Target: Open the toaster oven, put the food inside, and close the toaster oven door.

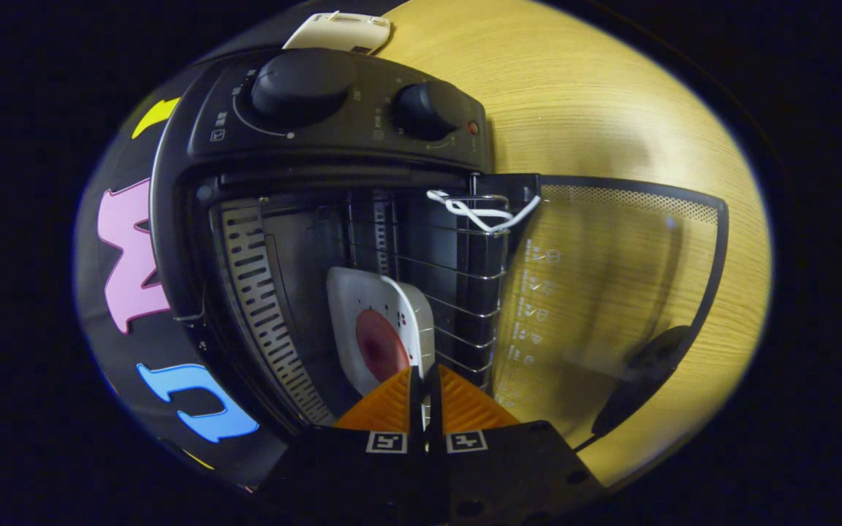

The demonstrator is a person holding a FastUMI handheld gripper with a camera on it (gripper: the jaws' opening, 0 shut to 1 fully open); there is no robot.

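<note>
The black toaster oven (333,139) stands open, turned sideways in my view, its glass door (611,292) swung out flat over the wooden table (574,95). Inside, a white plate (362,292) carrying a round red piece of food (381,343) rests against the wire rack (465,292). My gripper (426,391) is at the oven mouth. Its fingers are nearly closed, and the plate's near rim shows white in the thin gap between them.
Two black knobs (304,84) sit on the oven's control panel. A white cord (479,212) is looped on the rack near the door hinge. The door's dark handle (640,380) juts out at its far edge. A white device (340,31) lies behind the oven.
</note>
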